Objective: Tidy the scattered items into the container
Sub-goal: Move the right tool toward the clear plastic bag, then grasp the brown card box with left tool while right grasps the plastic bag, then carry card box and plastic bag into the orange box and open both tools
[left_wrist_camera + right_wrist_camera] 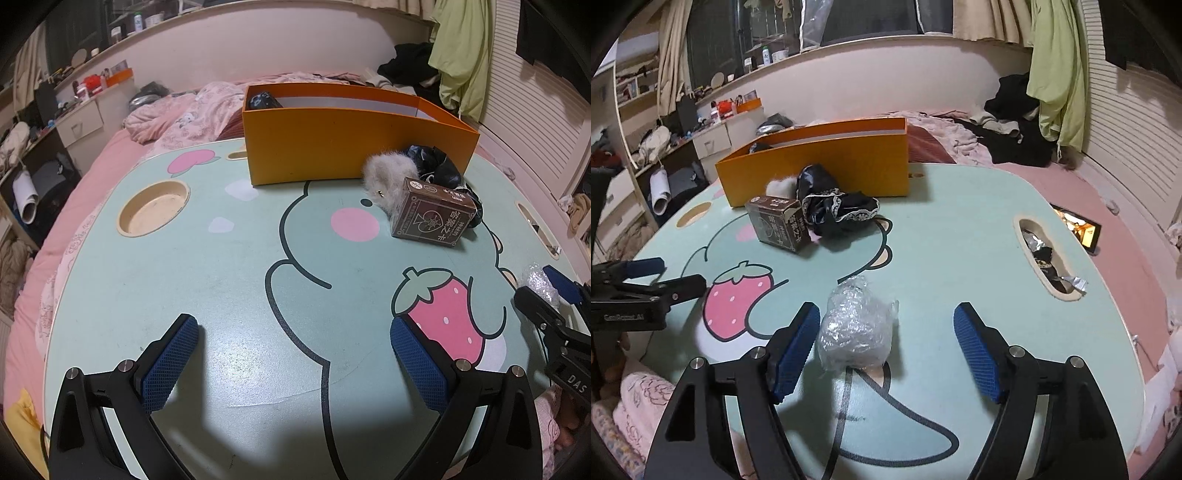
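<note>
Between the spread blue pads of the right gripper, at the 6 o'clock end of the right wrist view, a crumpled ball of clear plastic wrap lies on the mint-green cartoon lap table. The wrap sits just beside the left pad, and whether they touch cannot be told; the other pad stands well apart from it. The left gripper hovers over bare tabletop with its fingers wide apart and nothing between them; a printed strawberry lies by its pad at 3 o'clock.

Farther up the table, toward 1 o'clock in the left wrist view, a brown card box with printed Chinese characters rests flat. A grey fur tuft touches its far-left corner, and a black lace-trimmed cloth is bunched against its far side. All three lie just in front of the orange cardboard container, which stands upright at 12 o'clock with its top open. Inside it, at its left end, a dark item shows, too shadowed to name.

At 9 o'clock in the left view a round cup recess is sunk into the tabletop. At 3 o'clock in the right view a slot handle holds foil wrappers. Beyond the table lies a pink quilt.
</note>
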